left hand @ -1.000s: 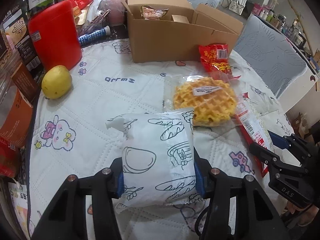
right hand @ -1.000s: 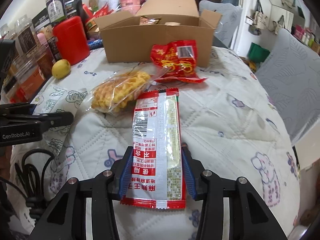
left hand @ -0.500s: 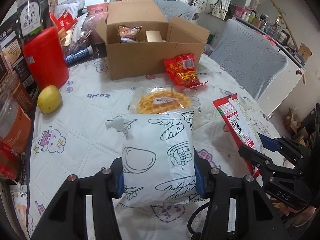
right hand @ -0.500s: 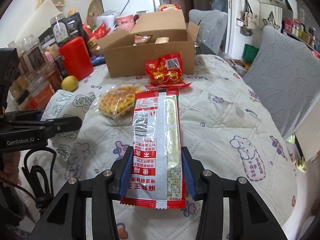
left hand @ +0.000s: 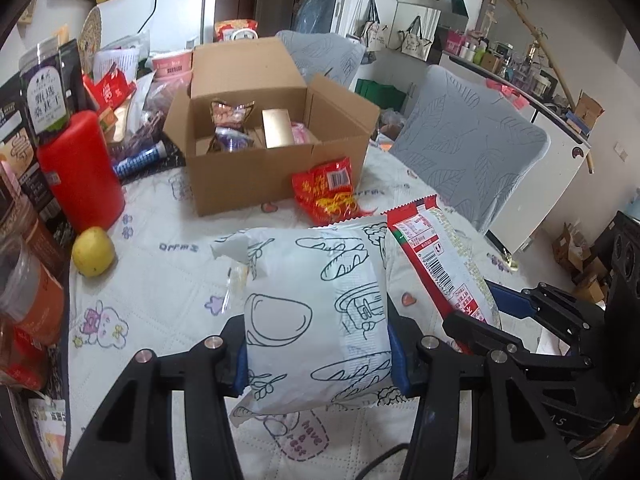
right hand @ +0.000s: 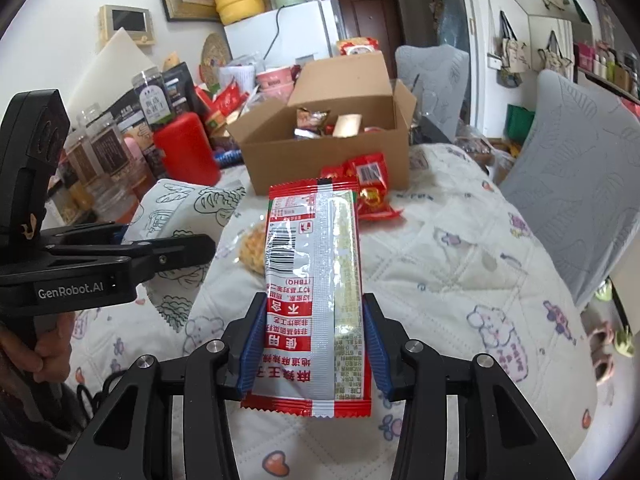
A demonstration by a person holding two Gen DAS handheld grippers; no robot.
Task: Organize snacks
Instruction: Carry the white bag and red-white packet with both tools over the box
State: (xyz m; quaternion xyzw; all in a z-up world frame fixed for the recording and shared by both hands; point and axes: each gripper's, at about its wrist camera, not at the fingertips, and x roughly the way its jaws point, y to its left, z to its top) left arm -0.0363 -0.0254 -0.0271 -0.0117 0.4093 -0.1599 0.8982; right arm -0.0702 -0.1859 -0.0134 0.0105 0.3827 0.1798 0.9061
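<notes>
So both packs are up off the counter (left hand: 168,280) now. A second ago they were down low near the quilted cover, and now the view looks down into the open cardboard box (left hand: 256,148) instead of at its side.

Nearest, the left claw (left hand: 318,340) is clamped on the white bread-print pack (left hand: 316,312), blue pads squeezing both sides. Right beside it, the right claw (right hand: 310,340) is clamped on the long red-and-white snack pack (right hand: 316,288), held lengthwise and pointing at the box.

A bit further out, the waffle pack (right hand: 252,248) and the red crinkly bag (right hand: 370,190) are still lying on the counter, the bag just in front of the box.

My guess is it's mid-carry, with both heading for the box, which already has a few snacks in it.
</notes>
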